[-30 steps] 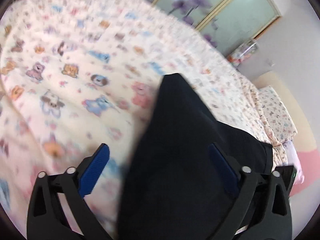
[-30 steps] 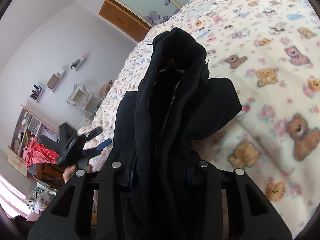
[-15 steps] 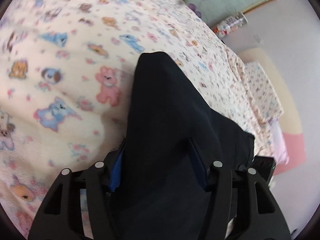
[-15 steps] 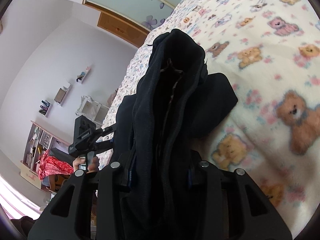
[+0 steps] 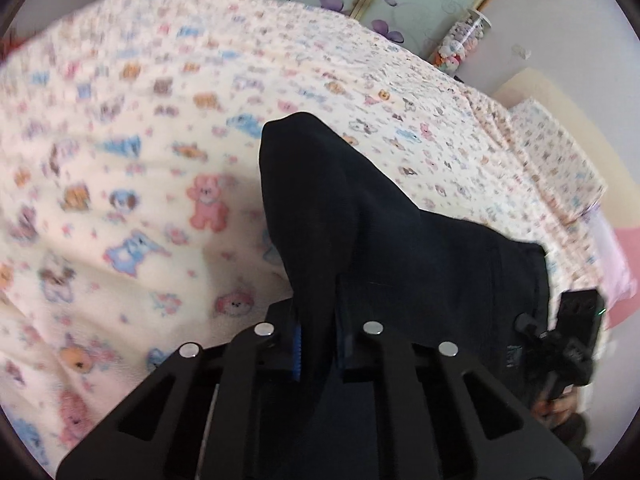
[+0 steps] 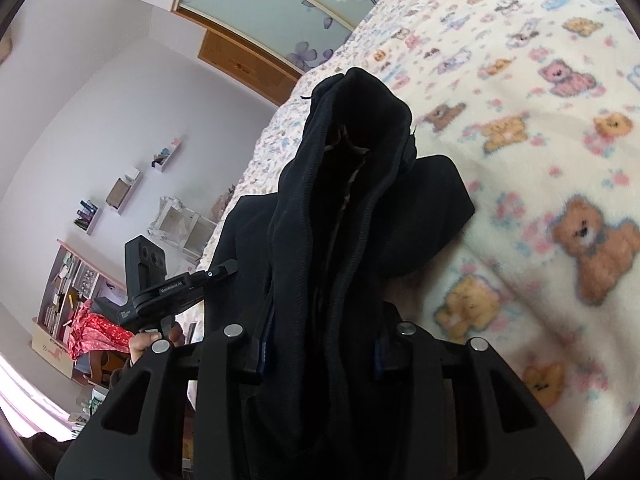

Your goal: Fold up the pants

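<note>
As seen from the left wrist, the left gripper (image 5: 318, 344) is closing, a thin fold of the black pants (image 5: 360, 216) pinched between its blue pads; the cloth is draped over the bear-print blanket (image 5: 160, 184). From the right wrist, the right gripper (image 6: 320, 350) is held part-open, clamped on a thick bunch (waistband end) of the pants (image 6: 352, 200), raised above the blanket.

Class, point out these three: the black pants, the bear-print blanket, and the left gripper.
black pants (image 5: 360, 208), left wrist view, raised fold
bear-print blanket (image 6: 560, 152), right wrist view, bare patch
left gripper (image 5: 318, 344), left wrist view, between fingertips
</note>
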The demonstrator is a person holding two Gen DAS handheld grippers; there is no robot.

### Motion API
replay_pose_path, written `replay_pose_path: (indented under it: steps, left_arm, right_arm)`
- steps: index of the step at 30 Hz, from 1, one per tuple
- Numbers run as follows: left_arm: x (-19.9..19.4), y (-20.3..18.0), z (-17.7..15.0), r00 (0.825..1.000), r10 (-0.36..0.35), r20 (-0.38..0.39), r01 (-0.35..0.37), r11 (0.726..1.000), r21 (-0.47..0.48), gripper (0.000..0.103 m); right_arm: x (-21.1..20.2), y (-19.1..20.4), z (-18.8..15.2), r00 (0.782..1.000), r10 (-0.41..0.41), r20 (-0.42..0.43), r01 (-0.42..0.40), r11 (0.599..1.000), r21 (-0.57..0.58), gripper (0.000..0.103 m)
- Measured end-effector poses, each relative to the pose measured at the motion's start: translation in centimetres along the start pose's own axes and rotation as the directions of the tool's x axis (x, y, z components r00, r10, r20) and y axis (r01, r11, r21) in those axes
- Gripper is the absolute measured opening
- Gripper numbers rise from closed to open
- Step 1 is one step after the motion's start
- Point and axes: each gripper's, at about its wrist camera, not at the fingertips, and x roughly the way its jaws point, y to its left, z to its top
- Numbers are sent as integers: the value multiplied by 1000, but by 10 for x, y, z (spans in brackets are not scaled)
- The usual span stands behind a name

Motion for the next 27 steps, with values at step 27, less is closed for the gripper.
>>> replay_pose_path:
  steps: [27]
  left_arm:
    - [31, -121, 45, 979, 50, 199, -82, 985, 153, 10]
  right_arm:
    - [-47, -31, 87, 976, -95, 194, 85, 995, 59, 34]
